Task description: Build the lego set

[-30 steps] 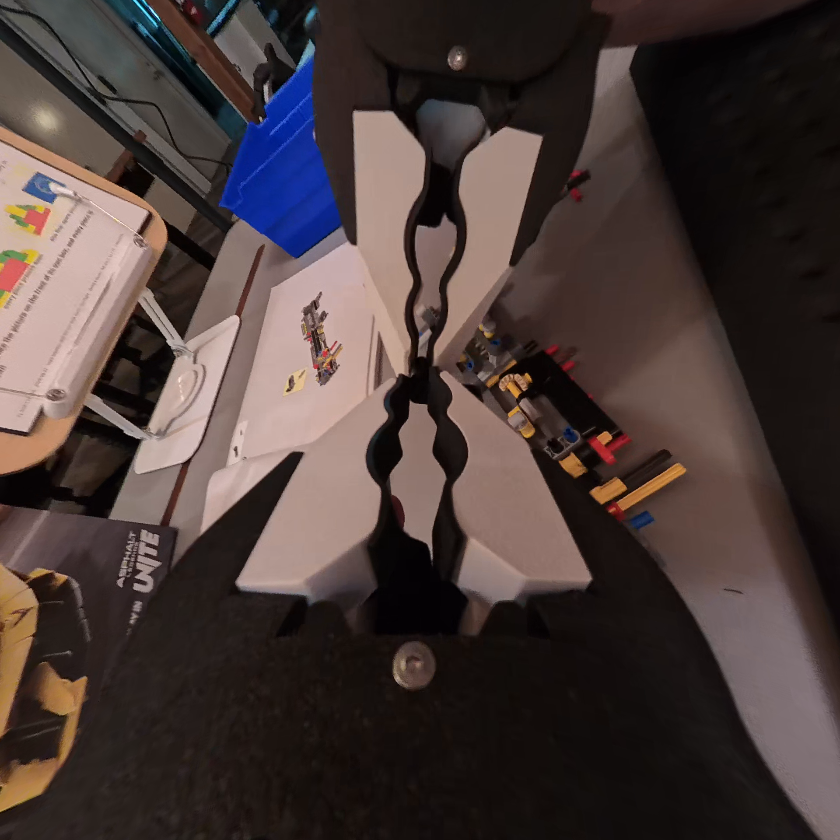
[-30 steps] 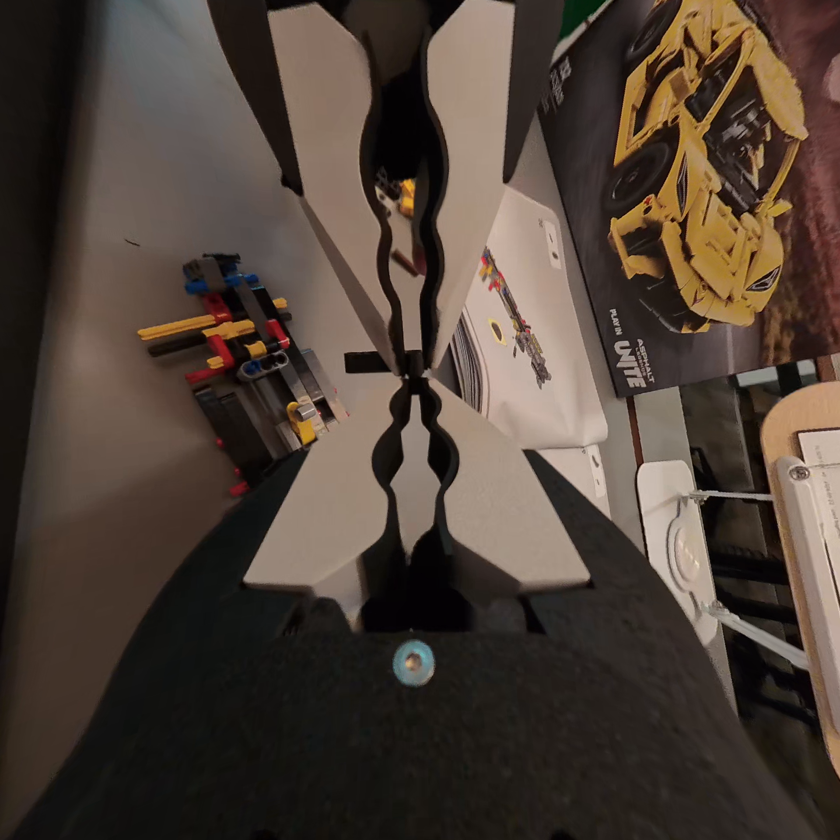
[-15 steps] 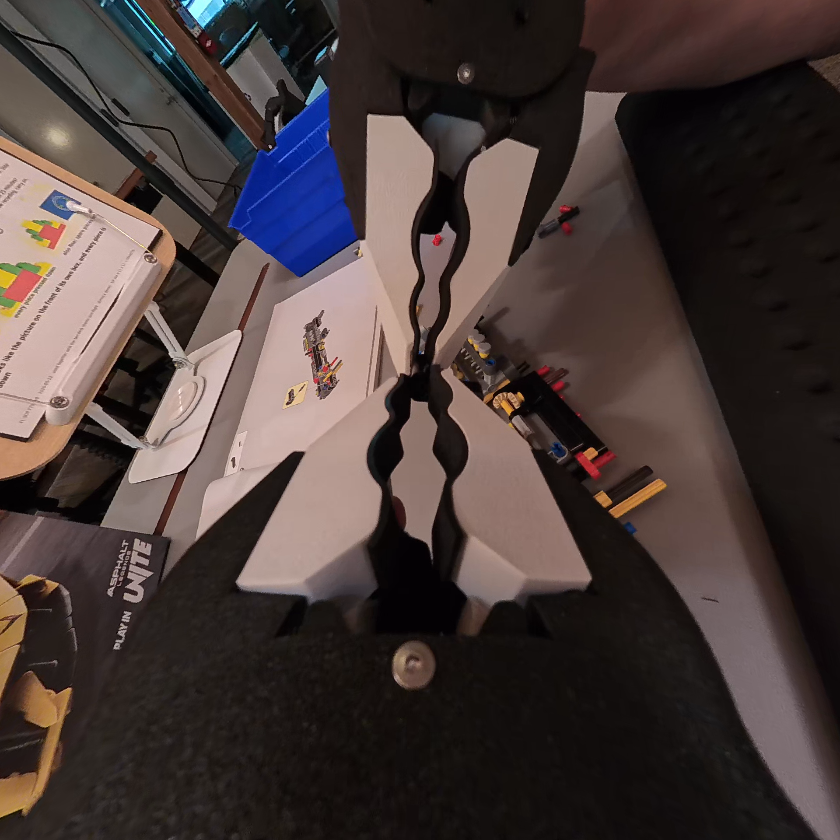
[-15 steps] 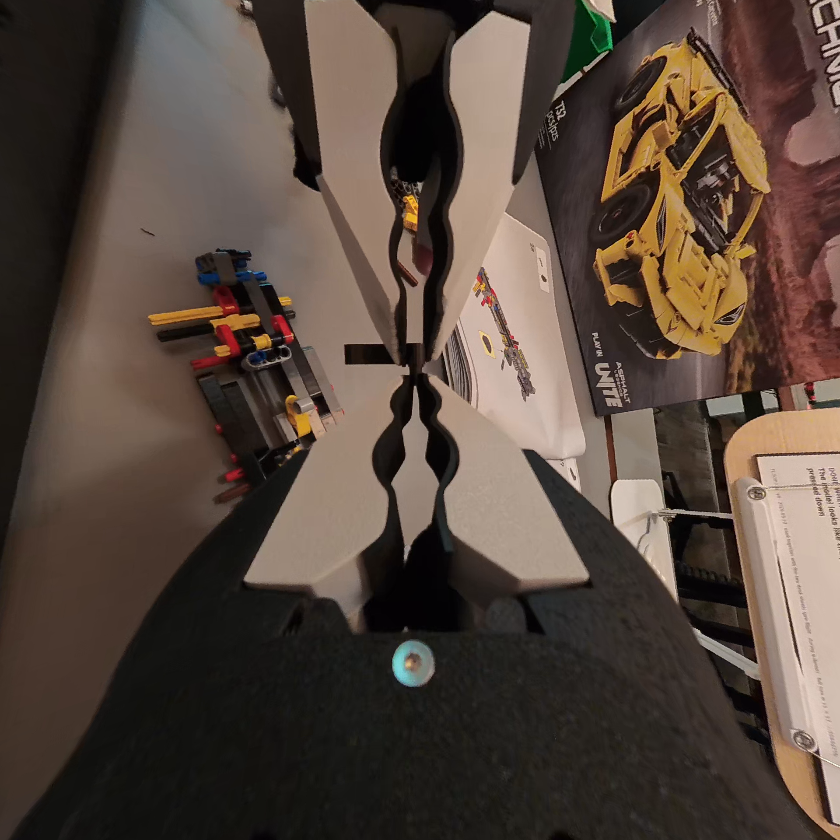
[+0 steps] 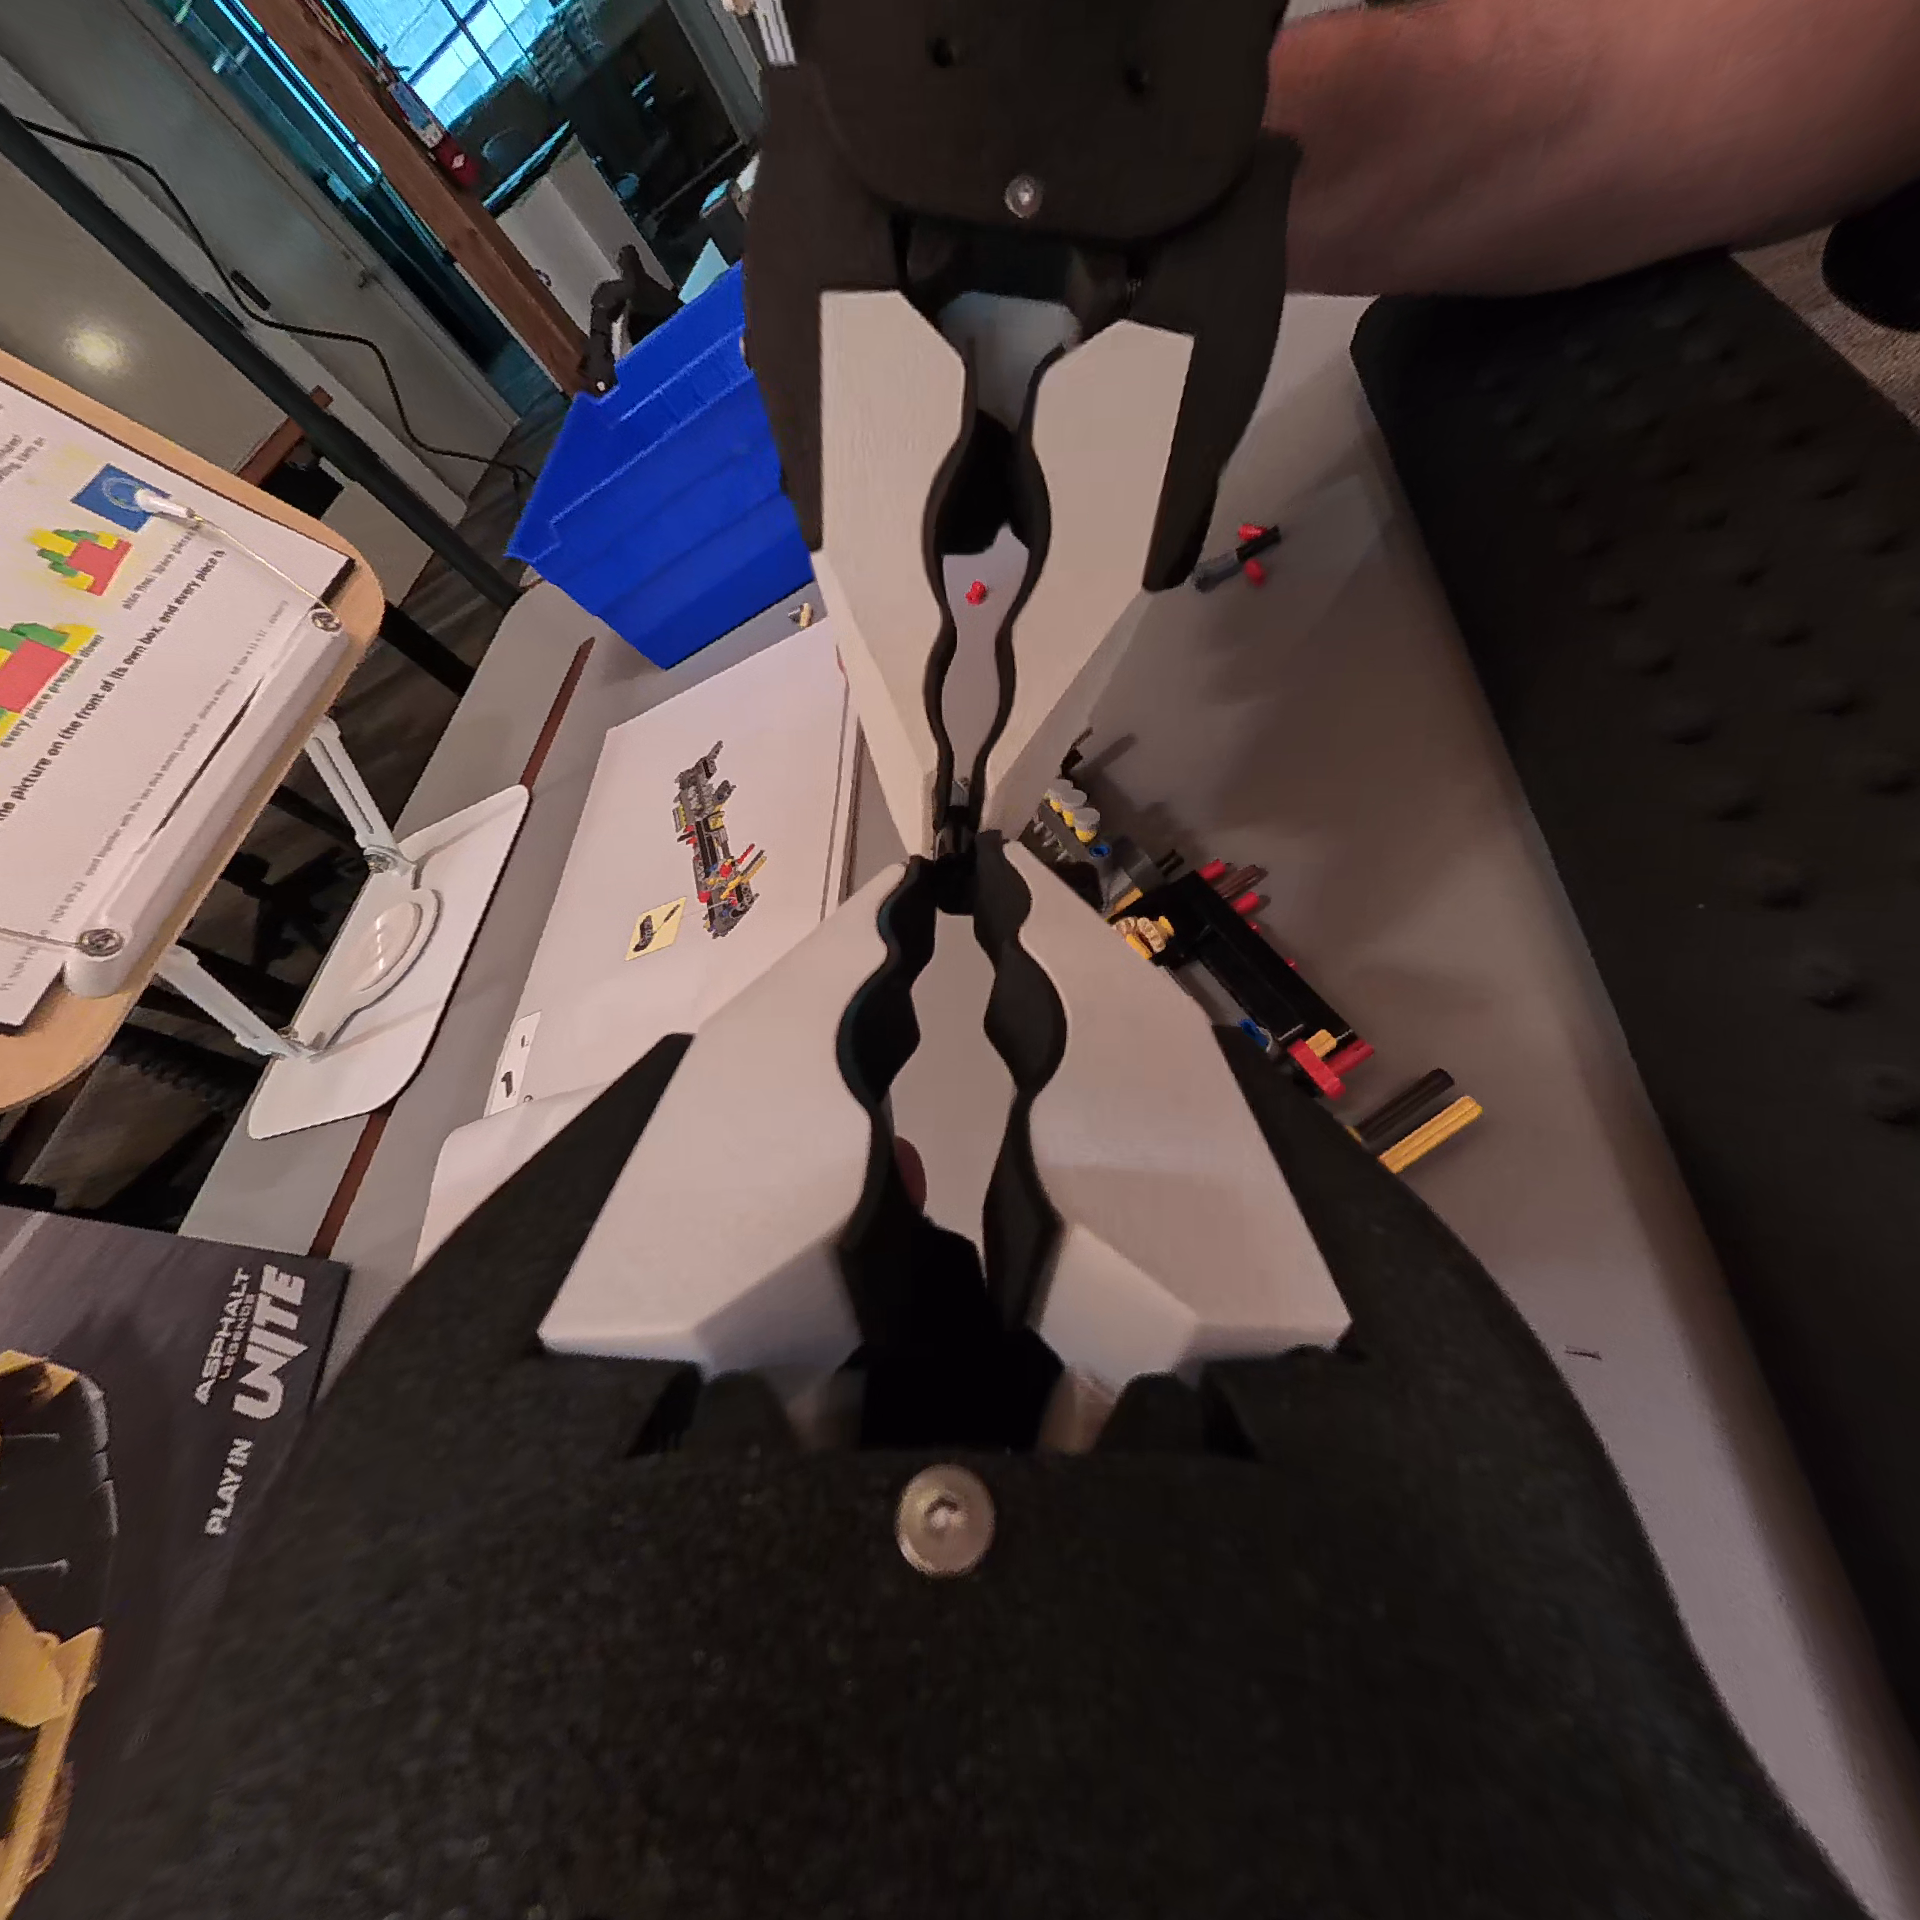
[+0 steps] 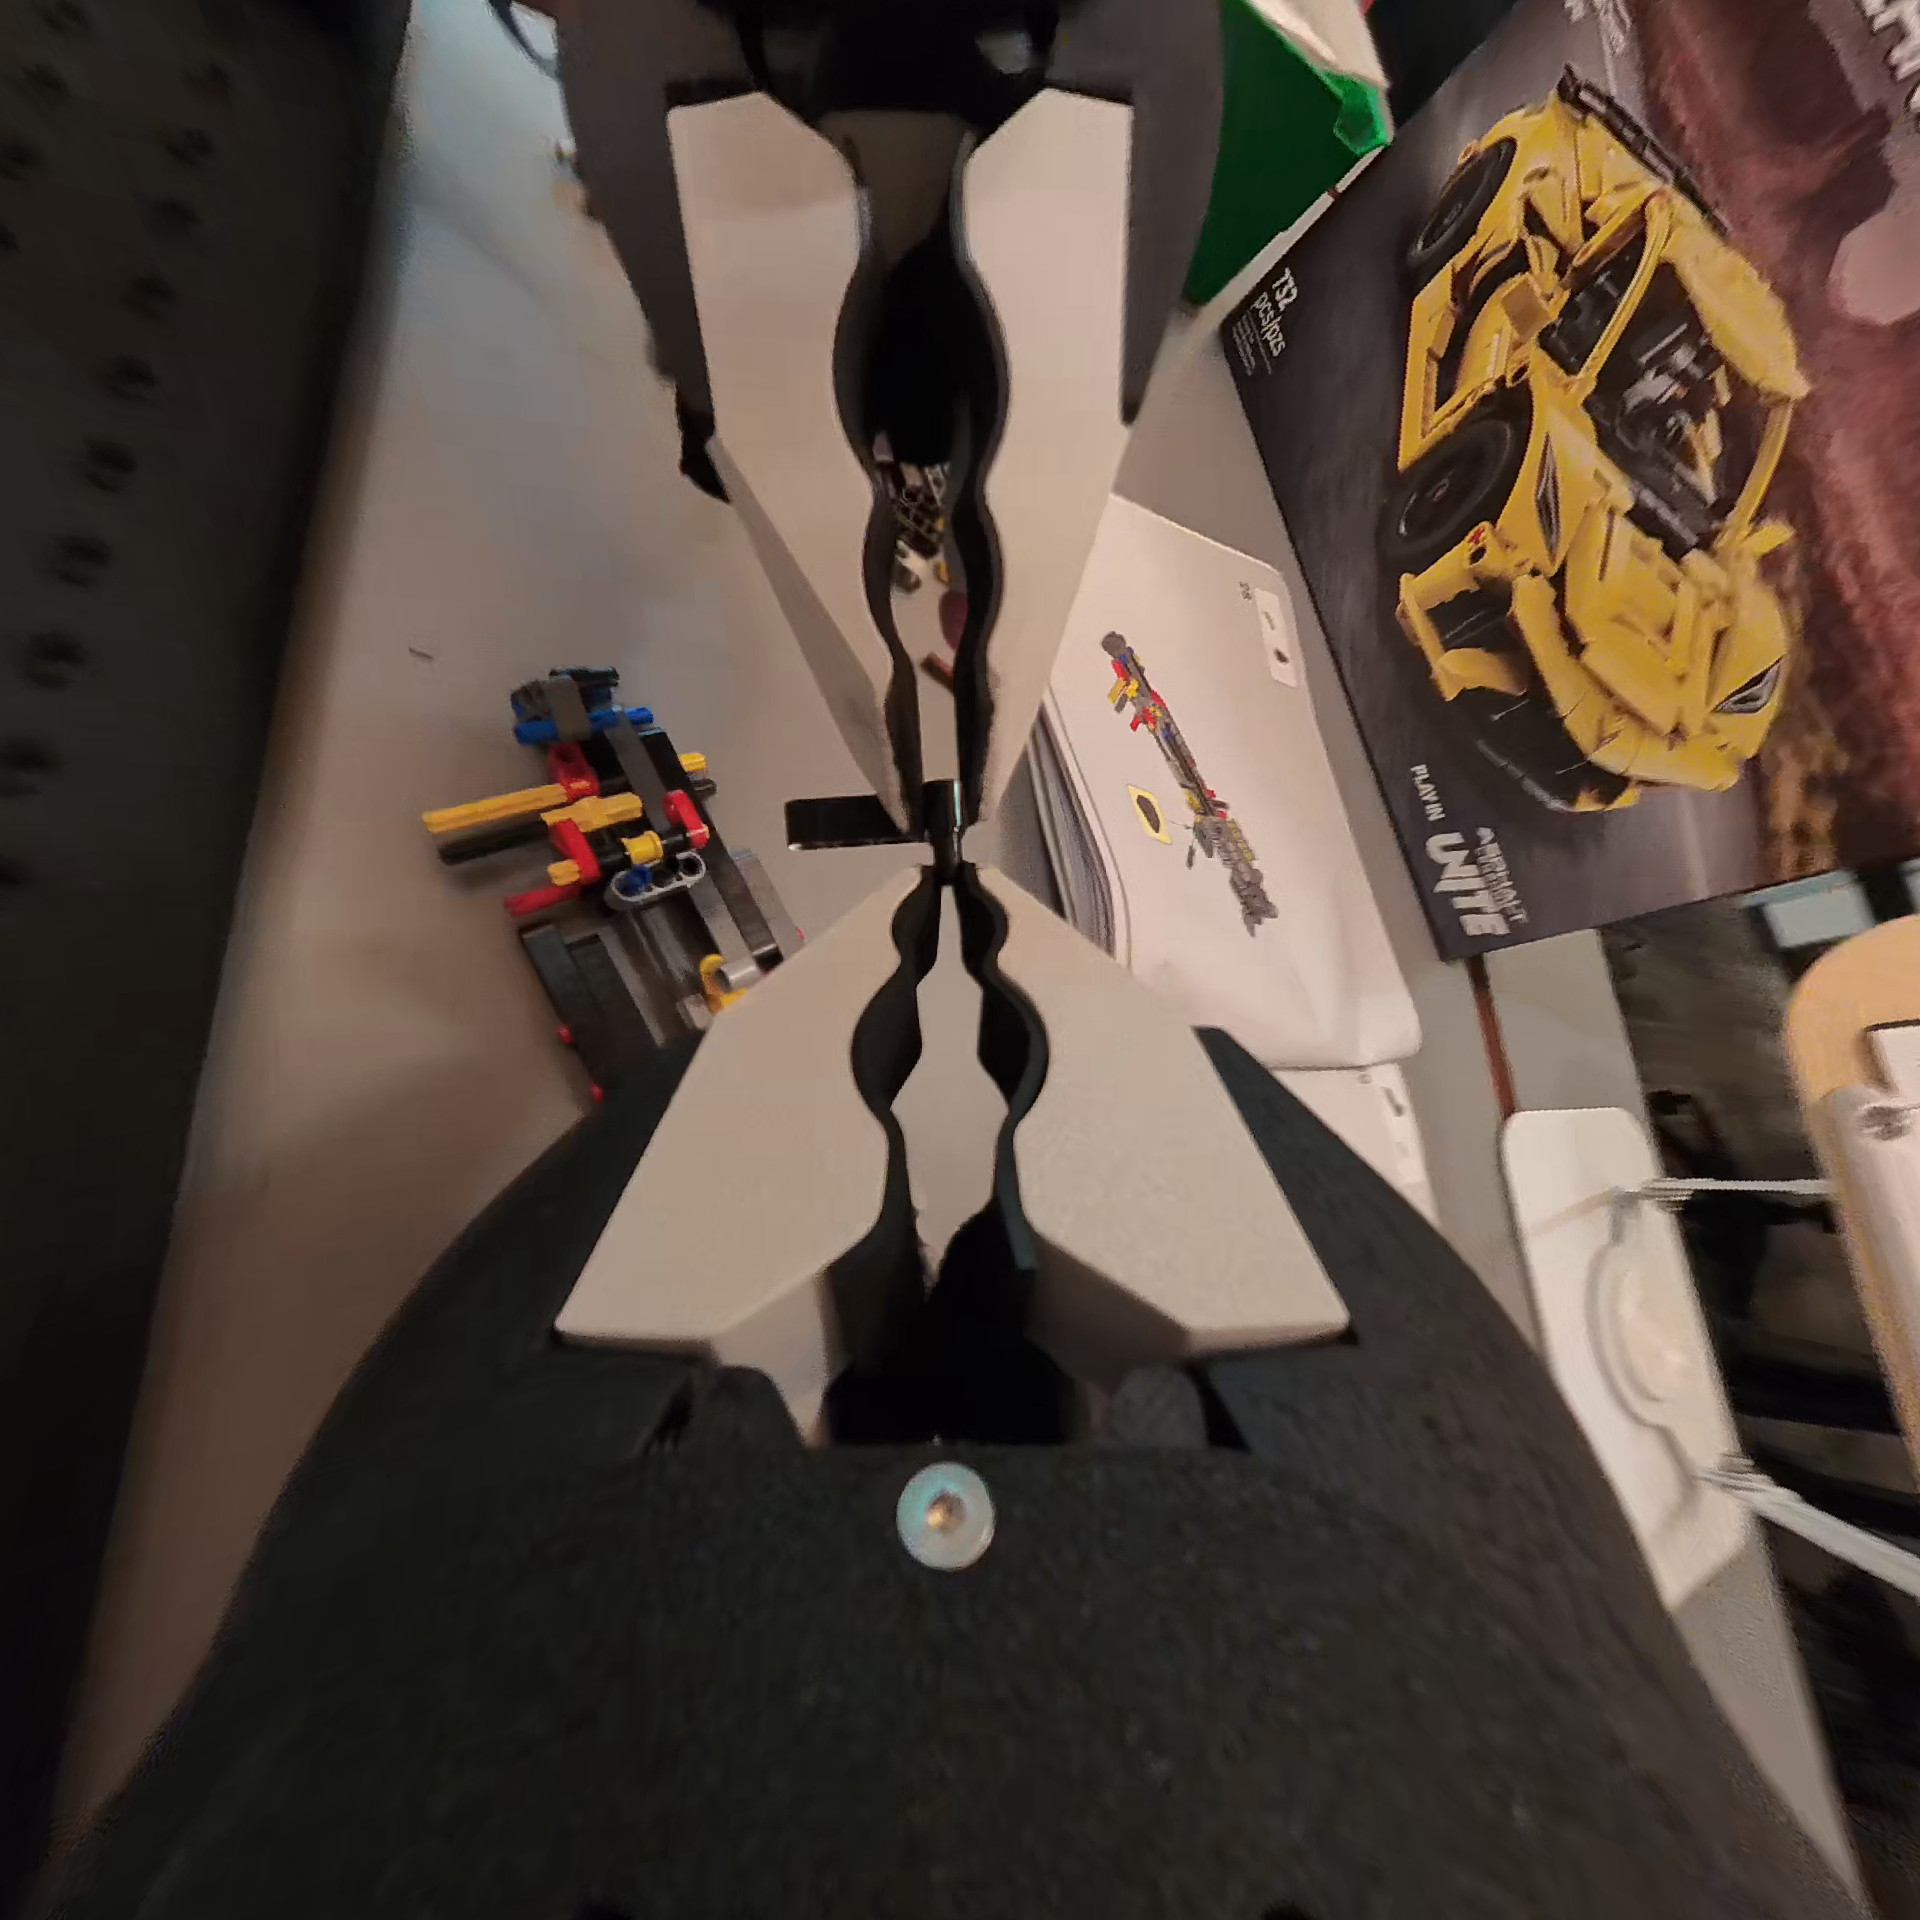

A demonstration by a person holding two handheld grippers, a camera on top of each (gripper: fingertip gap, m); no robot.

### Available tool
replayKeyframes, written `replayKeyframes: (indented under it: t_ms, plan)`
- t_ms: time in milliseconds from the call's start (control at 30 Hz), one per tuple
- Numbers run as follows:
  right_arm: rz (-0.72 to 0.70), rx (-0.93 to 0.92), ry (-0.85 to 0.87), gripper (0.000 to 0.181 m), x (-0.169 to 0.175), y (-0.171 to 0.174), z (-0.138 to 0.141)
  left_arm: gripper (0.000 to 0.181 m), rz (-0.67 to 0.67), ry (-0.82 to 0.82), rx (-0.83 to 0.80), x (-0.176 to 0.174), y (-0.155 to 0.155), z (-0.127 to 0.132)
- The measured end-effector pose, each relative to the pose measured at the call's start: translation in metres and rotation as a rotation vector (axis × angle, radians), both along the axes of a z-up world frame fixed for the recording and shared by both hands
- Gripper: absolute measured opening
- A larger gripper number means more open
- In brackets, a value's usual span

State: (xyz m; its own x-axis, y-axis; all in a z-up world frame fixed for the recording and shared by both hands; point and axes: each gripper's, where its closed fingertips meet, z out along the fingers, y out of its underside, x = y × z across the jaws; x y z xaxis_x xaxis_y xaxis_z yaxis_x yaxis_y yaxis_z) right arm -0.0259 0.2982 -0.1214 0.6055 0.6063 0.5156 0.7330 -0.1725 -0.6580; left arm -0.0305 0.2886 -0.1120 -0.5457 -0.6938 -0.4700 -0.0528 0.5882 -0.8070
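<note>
Grey tabletop (image 5: 1299, 727), build (image 6: 623, 831) lying on it | left hand-held gripper (image 5: 951, 894) and right hand-held gripper (image 6: 940, 883) tip to tip, both clamped on small black part (image 6: 940, 816) | pair raised higher above build than a second ago | joining mid-air, mating unconfirmed

A pale grey counter (image 5: 1299, 790) is running from near to far. A dark studded mat (image 5: 1683, 727) is lying along its right edge. At far left, a window (image 5: 436, 62) is letting in daylight beside a wooden post (image 5: 468, 218). A blue bin (image 5: 665, 520) is sitting at the counter's far end. A round ceiling light is reflecting on the grey wall (image 5: 94, 348) at left.
</note>
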Motion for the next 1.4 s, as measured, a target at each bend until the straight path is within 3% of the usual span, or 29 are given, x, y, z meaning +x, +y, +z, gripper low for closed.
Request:
replayKeyframes:
  t_ms: [67, 200, 333, 400, 533, 700, 833, 1400]
  plan:
    - [-0.004, -0.032, 0.119, 0.004, 0.000, 0.001, 0.000, 0.007, 0.002, -0.026, 0.003, 0.002, 0.000, 0.001]
    - [0.067, -0.170, 0.576, 0.014, -0.004, -0.005, 0.018, 0.006, -0.009, -0.151, 0.007, 0.002, -0.004, 0.018]
    - [0.199, -0.318, 0.899, 0.021, -0.009, -0.016, 0.034, 0.007, 0.033, -0.292, 0.167, 0.001, -0.004, 0.032]
    - [0.240, -0.353, 0.971, 0.018, -0.010, -0.018, 0.040, 0.007, 0.053, -0.338, 0.241, -0.001, -0.005, 0.037]
    - [0.235, -0.205, 0.869, 0.013, -0.005, -0.017, 0.046, 0.007, 0.080, -0.342, 0.237, 0.000, -0.008, 0.040]
    - [0.237, 0.147, 0.673, 0.012, 0.001, -0.020, 0.072, 0.007, -0.007, -0.141, -0.213, -0.002, -0.013, 0.043]
    - [0.271, 0.164, 0.607, 0.010, -0.011, -0.025, 0.069, 0.007, -0.069, -0.084, -0.401, -0.004, -0.018, 0.048]
    - [0.285, 0.121, 0.584, 0.004, -0.017, -0.026, 0.058, 0.007, -0.121, -0.022, -0.456, -0.009, -0.023, 0.048]
